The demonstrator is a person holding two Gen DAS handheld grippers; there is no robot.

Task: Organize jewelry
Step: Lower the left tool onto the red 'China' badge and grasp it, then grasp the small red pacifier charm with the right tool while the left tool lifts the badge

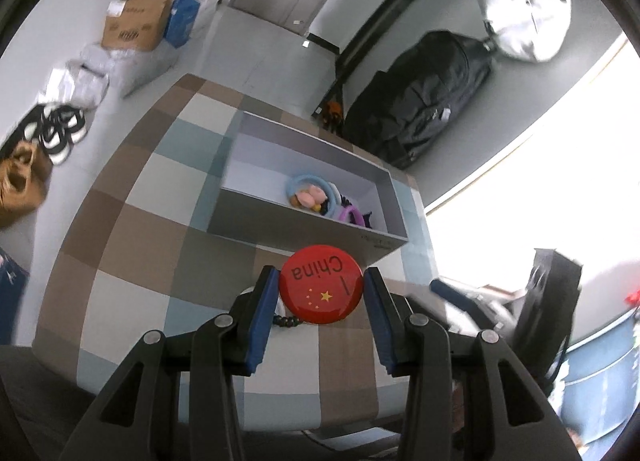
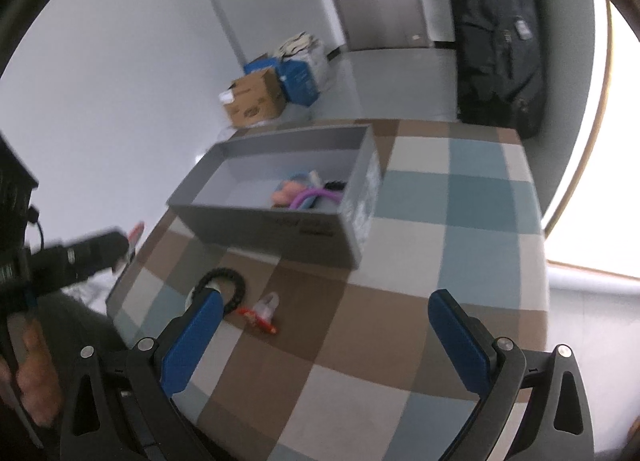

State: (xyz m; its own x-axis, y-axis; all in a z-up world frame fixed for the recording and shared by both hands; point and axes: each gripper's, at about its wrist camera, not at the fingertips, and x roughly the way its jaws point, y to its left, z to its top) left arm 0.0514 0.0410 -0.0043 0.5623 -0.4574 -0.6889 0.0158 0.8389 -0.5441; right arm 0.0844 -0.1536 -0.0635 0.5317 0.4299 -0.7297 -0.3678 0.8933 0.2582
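My left gripper [image 1: 322,287] is shut on a round red badge [image 1: 321,285] marked "China", held above the checkered table just short of the grey box [image 1: 280,227]. The box holds a blue ring [image 1: 310,185], a pink piece [image 1: 310,197], a purple ring [image 1: 352,215] and dark items. It also shows in the right wrist view [image 2: 264,227]. My right gripper [image 2: 328,325] is open and empty over the table. A black bead bracelet [image 2: 236,289] and a small red-and-clear piece [image 2: 264,311] lie on the table by its left finger.
The checkered table [image 2: 460,221] stands on a grey floor. A black backpack [image 1: 416,101] leans at the far wall. Cardboard and blue boxes [image 1: 136,23], bags and shoes [image 1: 60,133] line the wall on the left. The other handheld gripper [image 2: 80,253] shows at the left edge.
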